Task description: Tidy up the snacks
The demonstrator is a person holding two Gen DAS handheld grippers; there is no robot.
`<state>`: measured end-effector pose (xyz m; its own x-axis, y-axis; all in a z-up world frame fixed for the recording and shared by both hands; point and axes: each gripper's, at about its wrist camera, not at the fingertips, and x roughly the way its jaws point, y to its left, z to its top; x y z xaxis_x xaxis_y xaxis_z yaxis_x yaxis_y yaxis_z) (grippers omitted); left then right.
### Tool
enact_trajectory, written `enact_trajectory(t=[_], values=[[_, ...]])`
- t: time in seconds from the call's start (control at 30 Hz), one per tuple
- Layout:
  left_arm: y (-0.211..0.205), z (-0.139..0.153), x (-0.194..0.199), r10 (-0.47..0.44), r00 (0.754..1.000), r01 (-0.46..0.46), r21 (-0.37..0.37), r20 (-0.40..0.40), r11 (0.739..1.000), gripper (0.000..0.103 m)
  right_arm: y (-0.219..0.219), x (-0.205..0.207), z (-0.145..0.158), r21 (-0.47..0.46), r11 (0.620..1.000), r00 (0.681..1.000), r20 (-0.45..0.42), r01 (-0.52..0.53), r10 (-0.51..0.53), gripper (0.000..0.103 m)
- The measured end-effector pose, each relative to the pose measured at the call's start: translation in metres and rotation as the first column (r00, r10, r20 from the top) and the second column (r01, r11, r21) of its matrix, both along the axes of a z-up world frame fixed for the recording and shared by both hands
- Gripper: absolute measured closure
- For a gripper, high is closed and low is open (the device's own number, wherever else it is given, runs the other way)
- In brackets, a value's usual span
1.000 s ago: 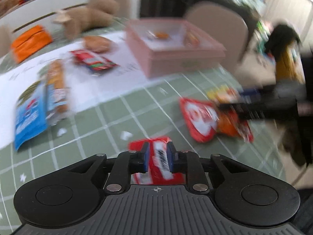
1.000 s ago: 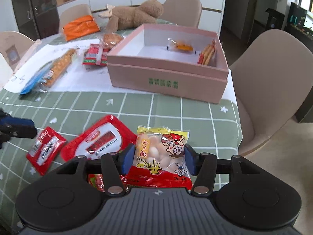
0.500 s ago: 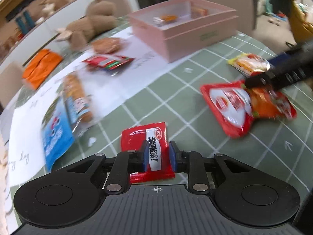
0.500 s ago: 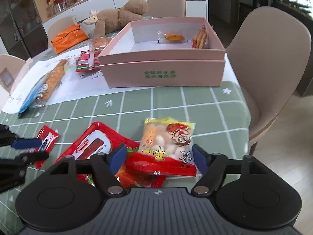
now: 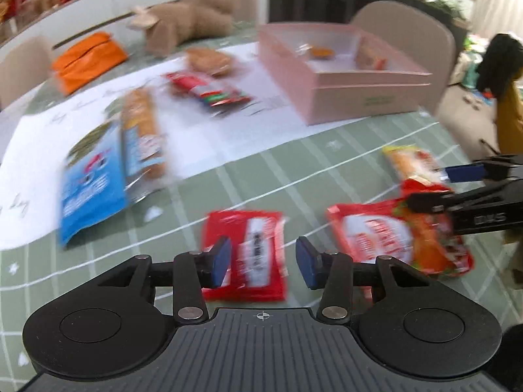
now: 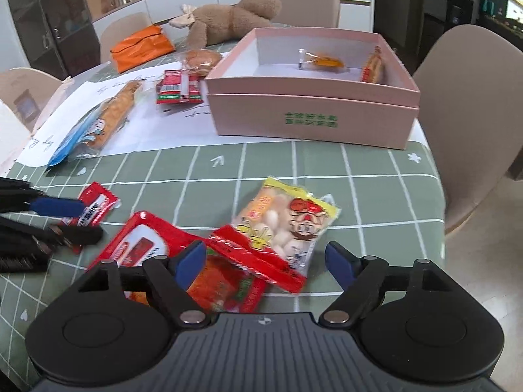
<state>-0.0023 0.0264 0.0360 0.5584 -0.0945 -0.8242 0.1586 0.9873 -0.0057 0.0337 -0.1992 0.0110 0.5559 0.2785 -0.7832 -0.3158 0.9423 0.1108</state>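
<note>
Now both grippers let go of their snack packets.
Left gripper [image 5: 263, 261] jaws are opening around the small red foil sachet [image 5: 253, 251]; right gripper [image 6: 266, 263] jaws, opening too, free the yellow-and-red bag [image 6: 281, 228], pink cardboard box [image 6: 313, 111] at twelve o'clock.

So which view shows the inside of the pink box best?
The right wrist view: the pink box is sharp, its floor visible with an orange packet and a snack against the right wall. The left wrist view shows it motion-blurred, seen from a corner, contents smeared.

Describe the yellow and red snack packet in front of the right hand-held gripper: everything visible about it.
The yellow and red snack packet is a glossy plastic pouch with a cartoon pig, a red bottom band and pale round pieces showing through. It lies flat and skewed on the green checked tablecloth, its red end overlapping the larger red packet, untouched between the open right hand-held gripper.
</note>
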Motion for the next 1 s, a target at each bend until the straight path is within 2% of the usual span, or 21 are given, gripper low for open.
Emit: enact_trajectory(t=[0.03,0.23,0.37,0.47,0.53,0.6,0.67,0.8,0.87,1.0], values=[[0.003,-0.003,0.002,0.010,1.000,-0.010,0.002,-0.016,1.000,0.054,0.000,0.000,0.000,-0.002,1.000,1.000,0.002,0.003,-0.003,0.021],[0.002,-0.005,0.011,0.018,1.000,-0.018,0.036,0.006,0.999,0.052,0.007,-0.001,-0.003,-0.035,0.999,1.000,0.016,0.005,-0.005,0.017],[0.011,-0.003,0.013,0.041,0.999,-0.041,-0.014,0.006,0.999,0.053,0.008,0.000,-0.003,-0.039,0.999,1.000,0.018,0.000,0.001,0.016],[0.014,-0.005,0.013,0.044,0.999,-0.044,0.009,-0.002,0.999,0.053,0.009,0.000,-0.004,-0.043,0.999,1.000,0.023,0.003,-0.002,0.014],[0.010,-0.007,0.015,0.011,1.000,-0.010,0.005,-0.023,1.000,0.043,0.011,0.000,-0.005,-0.049,0.999,1.000,0.028,0.005,-0.004,0.013],[0.001,-0.011,0.015,-0.044,0.999,0.045,0.025,-0.032,0.999,0.027,0.012,0.000,-0.006,-0.055,0.998,1.000,0.030,0.005,-0.003,0.011],[-0.002,-0.013,0.016,-0.074,0.997,0.074,0.003,-0.039,0.997,0.018,0.014,0.000,-0.006,-0.060,0.998,0.999,0.032,0.003,-0.001,0.010],[0.000,-0.008,0.012,-0.051,0.999,0.050,-0.047,-0.006,0.998,0.023,0.012,0.000,-0.006,-0.059,0.998,1.000,0.030,-0.002,0.003,0.010],[0.002,-0.006,0.012,-0.030,1.000,0.030,-0.038,0.005,0.999,0.023,0.012,-0.001,-0.006,-0.058,0.998,0.999,0.033,-0.001,0.003,0.010],[0.005,-0.013,0.020,0.005,1.000,-0.006,-0.015,-0.023,1.000,0.023,0.013,-0.001,-0.007,-0.058,0.998,0.999,0.036,0.006,-0.004,0.009]])
